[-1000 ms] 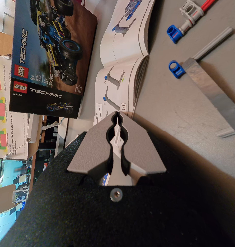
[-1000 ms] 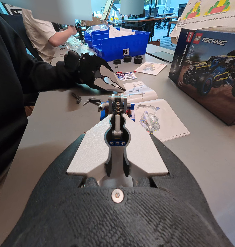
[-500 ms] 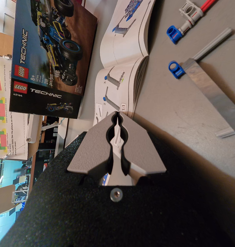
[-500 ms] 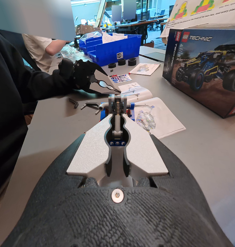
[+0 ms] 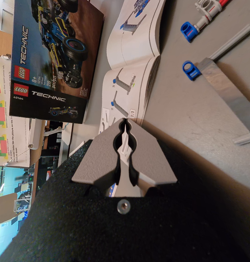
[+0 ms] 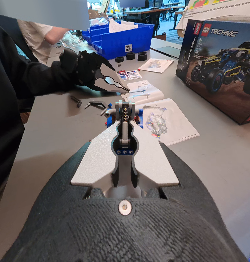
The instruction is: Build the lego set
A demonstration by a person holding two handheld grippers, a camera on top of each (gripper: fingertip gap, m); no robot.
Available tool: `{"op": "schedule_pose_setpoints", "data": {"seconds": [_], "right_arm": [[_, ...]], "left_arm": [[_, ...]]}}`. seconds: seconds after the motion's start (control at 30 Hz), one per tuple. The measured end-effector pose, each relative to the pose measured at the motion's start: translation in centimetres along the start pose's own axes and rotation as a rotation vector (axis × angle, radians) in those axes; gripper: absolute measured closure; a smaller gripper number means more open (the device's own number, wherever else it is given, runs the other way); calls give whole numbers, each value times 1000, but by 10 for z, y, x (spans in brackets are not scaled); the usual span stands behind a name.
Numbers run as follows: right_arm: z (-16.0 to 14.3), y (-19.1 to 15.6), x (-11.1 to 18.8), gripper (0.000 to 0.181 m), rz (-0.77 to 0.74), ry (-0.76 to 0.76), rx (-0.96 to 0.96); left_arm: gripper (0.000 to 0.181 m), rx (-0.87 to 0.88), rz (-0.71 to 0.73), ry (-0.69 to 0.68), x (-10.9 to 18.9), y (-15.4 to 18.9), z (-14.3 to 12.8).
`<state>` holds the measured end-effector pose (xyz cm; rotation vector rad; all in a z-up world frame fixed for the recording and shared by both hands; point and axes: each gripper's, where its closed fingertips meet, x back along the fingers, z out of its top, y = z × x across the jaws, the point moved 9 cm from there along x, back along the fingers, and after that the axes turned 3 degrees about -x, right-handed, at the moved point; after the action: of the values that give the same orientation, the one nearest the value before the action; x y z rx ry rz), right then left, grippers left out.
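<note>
My right gripper (image 6: 125, 121) is shut on a partly built Lego assembly (image 6: 125, 112): a grey shock absorber with a spring, on blue and grey parts, held above the open instruction booklet (image 6: 171, 124). My left gripper (image 5: 125, 119) is shut, its tips resting on the booklet's near page (image 5: 128, 87); it also shows in the right wrist view (image 6: 107, 80). Loose parts lie by it: a blue connector (image 5: 190, 70) on a grey beam (image 5: 228, 90), a light grey axle (image 5: 233, 41) and a white, red and blue piece (image 5: 203, 15).
The set's box (image 6: 221, 68) stands at the right, also in the left wrist view (image 5: 53, 56). A blue bin (image 6: 121, 38), three black tyres (image 6: 130, 56), a sticker sheet (image 6: 129, 75) and a leaflet (image 6: 157, 65) lie behind. Dark beams (image 6: 76, 101) lie left. Another person's arm (image 6: 53, 36) is at the far left. The gap from one gripper's tips to the other's is roughly 20 cm. Between my left fingertips and the blue connector (image 5: 190, 70) there is roughly 9 cm. From the left gripper's tips to the light grey axle (image 5: 233, 41) is close to 11 cm.
My right gripper has shifted and turned slightly with the assembly still in it. My left gripper has stayed on the booklet.
</note>
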<state>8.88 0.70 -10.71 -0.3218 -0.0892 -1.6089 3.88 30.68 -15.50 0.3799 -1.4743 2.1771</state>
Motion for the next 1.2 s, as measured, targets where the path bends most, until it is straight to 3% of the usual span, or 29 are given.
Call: {"op": "schedule_pose_setpoints", "data": {"seconds": [0.37,1.2], "right_arm": [[-2,1,-2,176,-16,-44,8],[3,13,14,176,24,172,-225]], "left_arm": [[181,1,0,-1,0,0,0],[181,-8,0,4,0,1,1]]}}
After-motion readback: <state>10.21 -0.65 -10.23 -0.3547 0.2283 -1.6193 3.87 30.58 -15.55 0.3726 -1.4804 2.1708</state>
